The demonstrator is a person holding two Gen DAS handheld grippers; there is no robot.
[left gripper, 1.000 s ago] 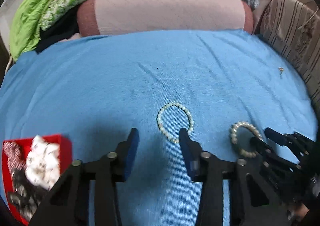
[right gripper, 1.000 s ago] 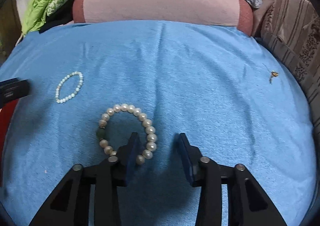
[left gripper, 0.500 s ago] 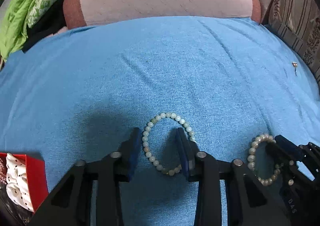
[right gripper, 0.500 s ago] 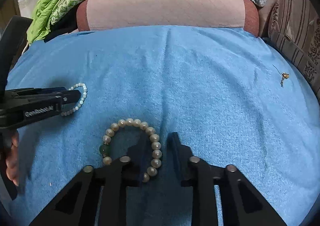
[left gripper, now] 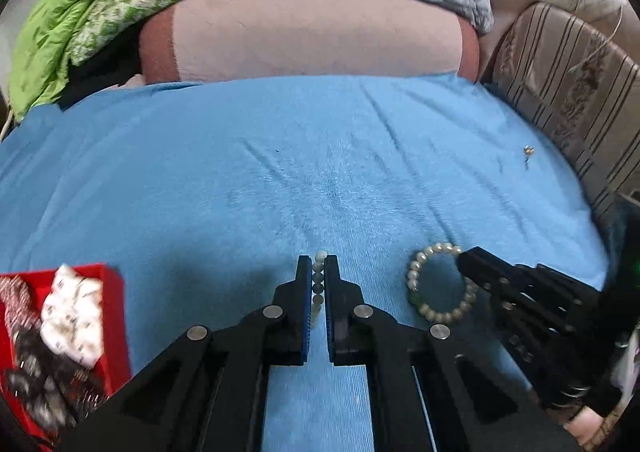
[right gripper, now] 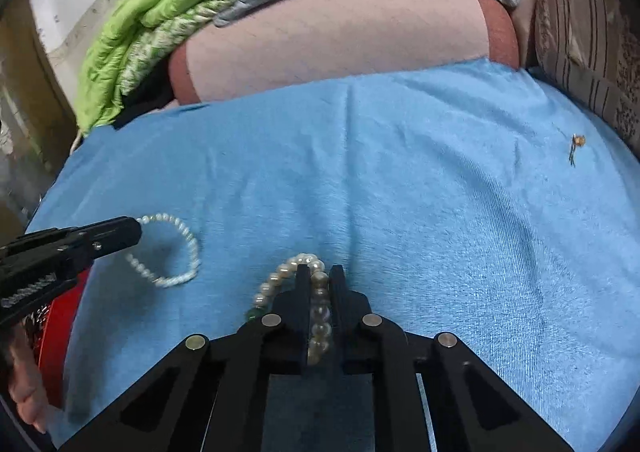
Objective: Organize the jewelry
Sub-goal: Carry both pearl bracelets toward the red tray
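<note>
Both tools have just closed, the left tool (left gripper: pixel 318 272) on the small pale bead bracelet (left gripper: pixel 319 284) and the right tool (right gripper: pixel 320 276) on the pearl bracelet (right gripper: pixel 316 308), both on the blue cloth (left gripper: pixel 320 171), so carrying them to the red box (left gripper: pixel 116 316) seems next.

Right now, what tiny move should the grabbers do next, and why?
Probably lift both a little. The left gripper is shut on the small bead bracelet, the right gripper on the pearl bracelet, and the red box sits nearby.
</note>
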